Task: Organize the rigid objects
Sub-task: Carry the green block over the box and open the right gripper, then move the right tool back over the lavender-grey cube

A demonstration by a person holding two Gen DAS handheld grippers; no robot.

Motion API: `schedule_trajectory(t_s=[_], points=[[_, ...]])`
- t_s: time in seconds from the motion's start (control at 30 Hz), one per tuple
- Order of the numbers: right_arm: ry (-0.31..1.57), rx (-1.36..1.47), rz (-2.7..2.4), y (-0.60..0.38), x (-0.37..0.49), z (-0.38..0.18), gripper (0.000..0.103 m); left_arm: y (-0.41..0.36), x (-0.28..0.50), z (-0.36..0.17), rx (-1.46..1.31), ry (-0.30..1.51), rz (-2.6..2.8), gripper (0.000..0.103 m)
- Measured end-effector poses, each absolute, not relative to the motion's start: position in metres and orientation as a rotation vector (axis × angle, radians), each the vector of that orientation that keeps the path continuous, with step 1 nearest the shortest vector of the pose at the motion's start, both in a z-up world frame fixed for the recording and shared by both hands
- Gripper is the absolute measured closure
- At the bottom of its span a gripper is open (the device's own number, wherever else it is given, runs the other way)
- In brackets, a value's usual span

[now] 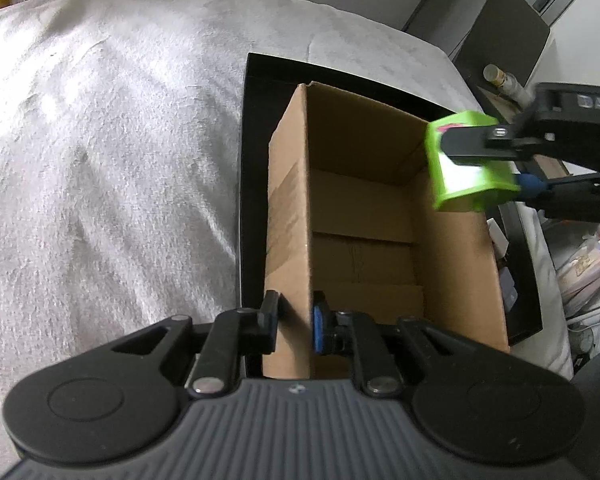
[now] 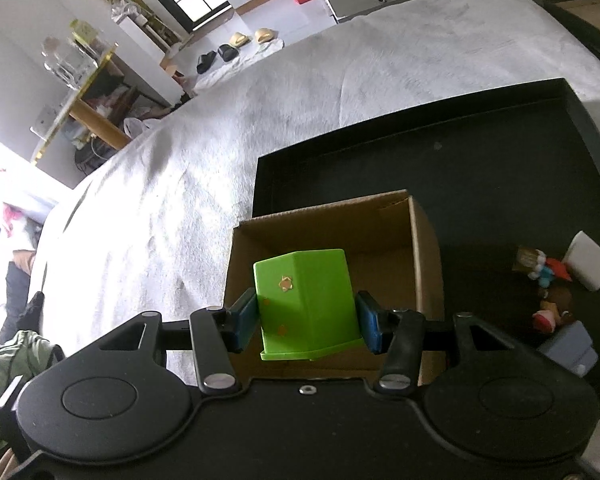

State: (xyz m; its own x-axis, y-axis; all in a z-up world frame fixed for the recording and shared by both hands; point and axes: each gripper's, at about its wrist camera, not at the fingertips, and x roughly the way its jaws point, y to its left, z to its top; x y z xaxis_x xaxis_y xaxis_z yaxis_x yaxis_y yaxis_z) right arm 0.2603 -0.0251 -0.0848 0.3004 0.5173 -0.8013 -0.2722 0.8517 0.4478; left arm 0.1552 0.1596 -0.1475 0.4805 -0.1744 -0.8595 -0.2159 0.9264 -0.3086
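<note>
A black tray [image 2: 500, 152] is lying on a white, fuzzy cloth [image 1: 99, 140] covering the table. An open cardboard box [image 1: 452, 264] is standing in the tray, its brown walls plain and its inside bare.

The left gripper [image 1: 293, 320] is pinching the box's left wall near the near corner, one finger outside and the blue-padded one inside.

The right gripper [image 2: 306, 318] is clamping a bright green box [image 2: 304, 304] between its blue pads. This green box is smooth plastic, angular, with a flared rim toward the camera and small gold star stickers on one face. It is hanging in the air over the cardboard box's right wall in the left wrist view; in the right wrist view it is sitting over the opening.

To the right of the cardboard box, on the tray floor, small things are lying close together: a white plug [image 2: 590, 262] with metal prongs, little colourful figures [image 2: 548, 280], and a grey-blue block [image 2: 572, 350].

Far off, slippers [image 2: 227, 50] are resting on the floor and a wooden shelf [image 2: 95, 112] is standing by the wall.
</note>
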Motion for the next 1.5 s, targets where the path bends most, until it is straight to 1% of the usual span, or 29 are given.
schedule_trajectory(t_s=[0.47, 0.57, 0.63, 0.67, 0.87, 1.17, 1.27, 1.33, 1.5], points=[[1.158, 0.141, 0.510, 0.008, 0.267, -0.098, 0.052, 0.159, 0.156, -0.154, -0.464, 1.091, -0.063, 0.085], [1.144, 0.137, 0.521, 0.010, 0.264, -0.098, 0.048, 0.161, 0.156, -0.154, -0.478, 1.093, -0.068, 0.084], [1.119, 0.146, 0.520, 0.005, 0.261, -0.094, 0.039, 0.161, 0.156, -0.154, -0.482, 1.096, -0.072, 0.084], [1.109, 0.145, 0.514, 0.002, 0.260, -0.092, 0.038, 0.161, 0.155, -0.154, -0.485, 1.100, -0.073, 0.084], [1.103, 0.188, 0.499, -0.024, 0.257, -0.087, 0.037, 0.164, 0.159, -0.158, -0.487, 1.111, -0.081, 0.083], [1.074, 0.166, 0.454, -0.058, 0.246, -0.077, 0.037, 0.165, 0.160, -0.161, -0.516, 1.131, -0.060, 0.083], [1.066, 0.160, 0.450, -0.069, 0.242, -0.074, 0.026, 0.164, 0.160, -0.159, -0.512, 1.136, -0.052, 0.083], [1.047, 0.148, 0.456, -0.075, 0.239, -0.071, 0.017, 0.162, 0.159, -0.158, -0.499, 1.134, -0.047, 0.083], [1.044, 0.148, 0.471, -0.094, 0.235, -0.069, 0.016, 0.158, 0.160, -0.157, -0.472, 1.133, -0.041, 0.083]])
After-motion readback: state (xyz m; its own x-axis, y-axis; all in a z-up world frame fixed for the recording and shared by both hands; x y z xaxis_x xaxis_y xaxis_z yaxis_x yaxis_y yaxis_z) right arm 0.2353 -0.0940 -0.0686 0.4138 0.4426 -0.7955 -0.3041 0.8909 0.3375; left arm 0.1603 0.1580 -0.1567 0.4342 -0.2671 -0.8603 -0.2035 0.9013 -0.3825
